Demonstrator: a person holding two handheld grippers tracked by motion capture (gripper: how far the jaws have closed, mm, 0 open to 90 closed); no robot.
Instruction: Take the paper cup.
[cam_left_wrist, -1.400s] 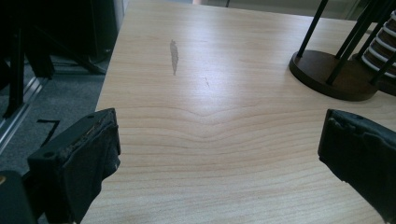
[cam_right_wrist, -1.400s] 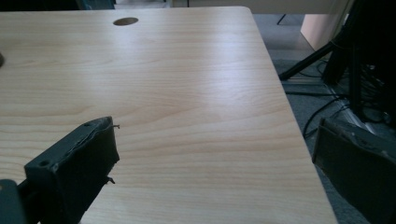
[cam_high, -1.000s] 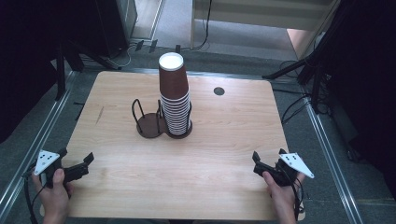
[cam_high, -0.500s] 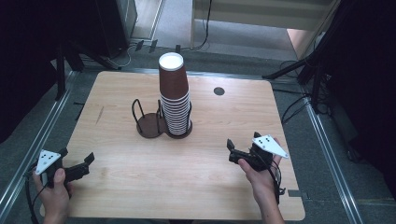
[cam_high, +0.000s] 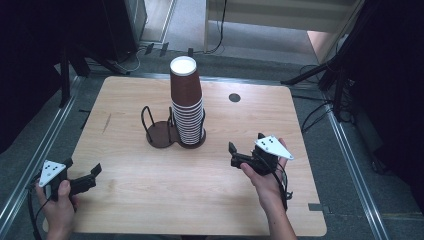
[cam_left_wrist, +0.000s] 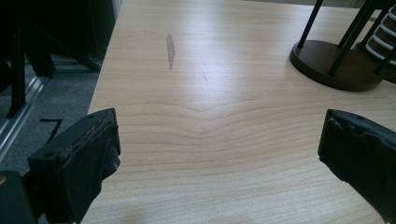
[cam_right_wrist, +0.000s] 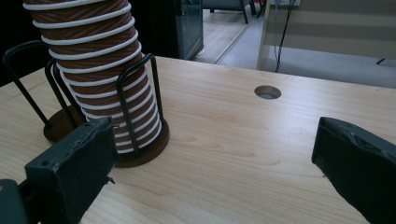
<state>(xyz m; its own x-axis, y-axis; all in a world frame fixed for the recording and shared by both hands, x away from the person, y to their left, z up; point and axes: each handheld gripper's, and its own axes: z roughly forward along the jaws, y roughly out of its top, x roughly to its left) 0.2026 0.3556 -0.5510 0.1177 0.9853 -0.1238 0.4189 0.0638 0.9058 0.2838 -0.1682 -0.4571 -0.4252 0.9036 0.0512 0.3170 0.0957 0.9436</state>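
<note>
Right gripper view, cup stack (cam_right_wrist: 100, 70) top cut off, right gripper (cam_right_wrist: 212, 158) agape, left gripper (cam_left_wrist: 219, 154) agape.

One table (cam_high: 150, 200), pale wood, with one round hole (cam_high: 234, 97) at upper right of centre. One two-bay wire holder (cam_high: 161, 134) at frame centre. One stack of brown cups (cam_high: 187, 110), too many rims to count. Two grippers (cam_high: 70, 179) (cam_high: 245, 150), lower left and lower right, in two hands.
</note>
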